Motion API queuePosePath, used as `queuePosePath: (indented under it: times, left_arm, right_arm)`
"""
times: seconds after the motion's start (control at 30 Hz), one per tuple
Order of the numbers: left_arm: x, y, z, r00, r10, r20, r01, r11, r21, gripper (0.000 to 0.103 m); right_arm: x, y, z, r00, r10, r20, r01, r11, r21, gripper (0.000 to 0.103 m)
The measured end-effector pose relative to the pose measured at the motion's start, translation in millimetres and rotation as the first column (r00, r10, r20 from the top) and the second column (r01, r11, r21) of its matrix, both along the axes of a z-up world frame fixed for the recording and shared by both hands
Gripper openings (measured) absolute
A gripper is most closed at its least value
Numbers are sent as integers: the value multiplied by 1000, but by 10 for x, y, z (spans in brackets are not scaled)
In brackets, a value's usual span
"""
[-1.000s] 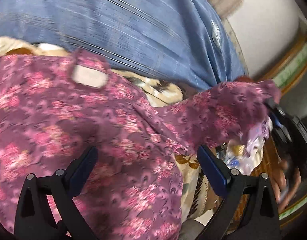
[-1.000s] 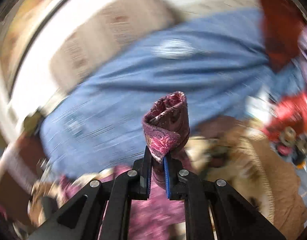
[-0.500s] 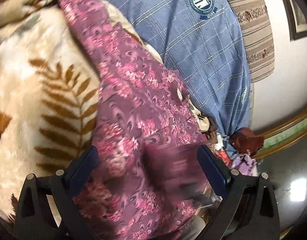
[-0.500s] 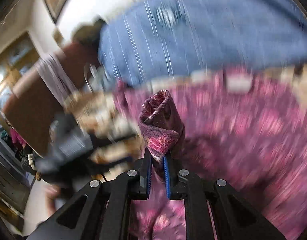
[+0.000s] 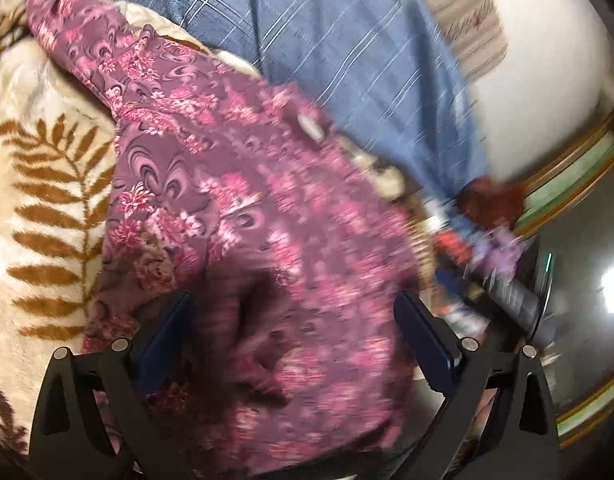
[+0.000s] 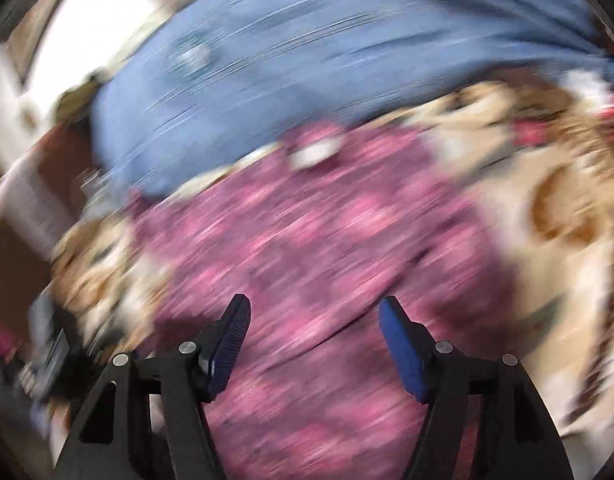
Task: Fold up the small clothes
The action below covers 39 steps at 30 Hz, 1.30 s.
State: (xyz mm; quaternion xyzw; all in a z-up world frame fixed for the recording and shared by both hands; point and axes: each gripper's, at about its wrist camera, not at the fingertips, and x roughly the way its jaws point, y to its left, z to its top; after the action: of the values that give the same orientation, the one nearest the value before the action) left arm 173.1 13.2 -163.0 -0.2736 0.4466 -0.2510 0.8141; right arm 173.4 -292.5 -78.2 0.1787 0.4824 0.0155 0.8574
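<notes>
1. My left gripper (image 5: 295, 332) has its jaws spread wide, nothing clamped. The floral garment (image 5: 235, 184) lies under and ahead of it, filling the gap between the two blue pads without either pad pressing on the cloth, as far as I can see.
2. That purple-pink garment is spread over the cream blanket (image 5: 47, 184) with the brown leaf print, running up and left from my left gripper towards the top corner of the view.
3. Beyond the garment sits a blue checked cloth (image 5: 347, 40), its edge touching or overlapping the garment's far side.
4. My right gripper (image 6: 315, 344) has just been opening; its jaws stand apart with no fabric pinched between them.
5. In the right wrist view, badly smeared by motion, the floral garment (image 6: 307, 240) lies below and just ahead of the open pads, the blue cloth (image 6: 327, 52) behind it and the blanket (image 6: 547, 220) to the right.
6. A pale tag or label (image 6: 311, 156) shows near the garment's far edge.
</notes>
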Motion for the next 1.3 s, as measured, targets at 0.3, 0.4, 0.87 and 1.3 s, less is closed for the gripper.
queuePosePath:
  times: [0.3,0.4,0.87,1.3]
  left_arm:
    - [83,144,-218,991,125,-56,-124,992,23,18]
    - [-18,237,-150,986,149,-73,-145,988,57,3]
    - [-316,565,242,981,193,6,-193,977,90,66]
    - [1283,2456,624,834,551,-28,-547,832,88,66]
  right_arm:
    - [489,-698,-598,975,-176,-135,193,973,128,15]
    - [411,-681,-414,976,-186,-115,200,971,128,12]
    - [72,-293,212,989,-142,43,141,989,40,62]
    - [950,1993,804,917,374,140,-399,877,269,65]
